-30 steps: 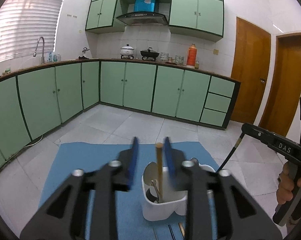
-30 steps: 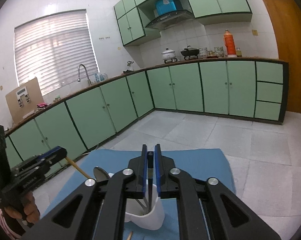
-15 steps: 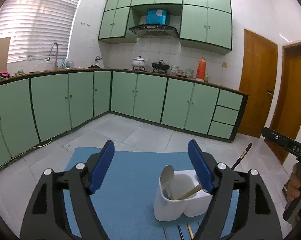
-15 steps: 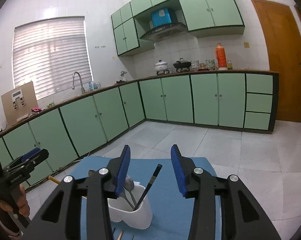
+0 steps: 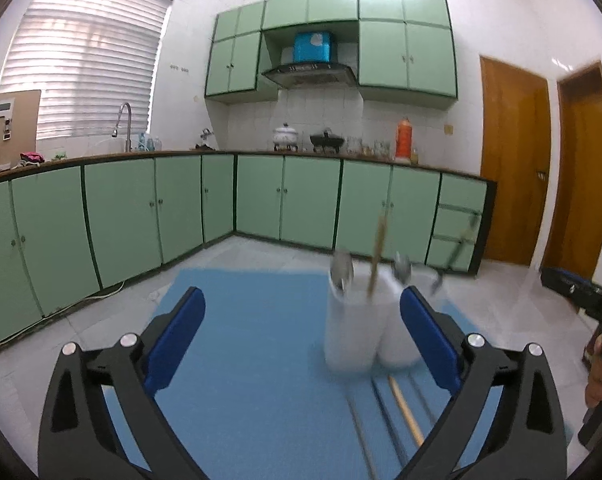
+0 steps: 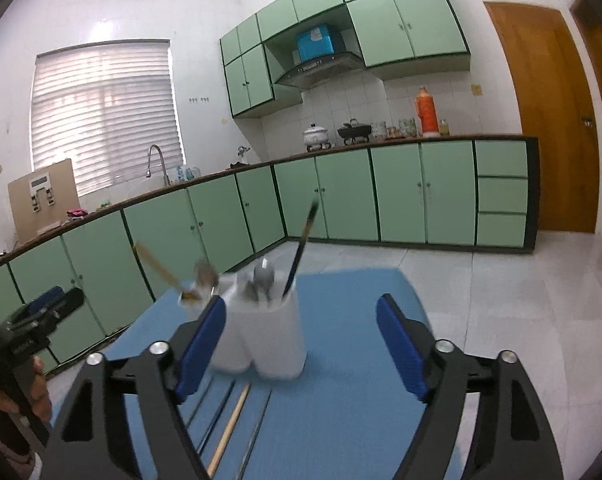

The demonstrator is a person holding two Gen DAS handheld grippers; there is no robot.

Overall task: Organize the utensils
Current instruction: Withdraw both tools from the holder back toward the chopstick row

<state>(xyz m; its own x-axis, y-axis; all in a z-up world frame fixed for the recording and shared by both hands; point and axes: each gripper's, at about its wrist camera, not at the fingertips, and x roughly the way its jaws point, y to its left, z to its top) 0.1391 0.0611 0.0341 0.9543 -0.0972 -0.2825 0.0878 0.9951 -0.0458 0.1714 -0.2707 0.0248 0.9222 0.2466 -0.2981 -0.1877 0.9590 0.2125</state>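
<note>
A white two-compartment utensil holder [image 5: 365,328] [image 6: 269,336] stands on the blue mat [image 5: 253,360] [image 6: 341,400]. It holds spoons, a wooden chopstick [image 5: 377,252] [image 6: 157,264] and a black chopstick [image 6: 301,248]. More chopsticks lie flat on the mat in front of it, one wooden [image 5: 405,408] [image 6: 229,428]. My left gripper [image 5: 301,336] is open and empty, left of and before the holder. My right gripper [image 6: 301,348] is open and empty, just before the holder.
The mat lies on a white tiled surface. Green kitchen cabinets [image 5: 301,200] run along the back and left. Wooden doors [image 5: 513,160] stand at the right. The right gripper's body [image 5: 581,292] shows at the left view's right edge; the left's [image 6: 33,320] at the right view's left edge.
Both grippers opened, letting a wooden and a black chopstick drop into the holder. Both then pulled back and lowered, jaws opening wider; the views are now blurred by motion.
</note>
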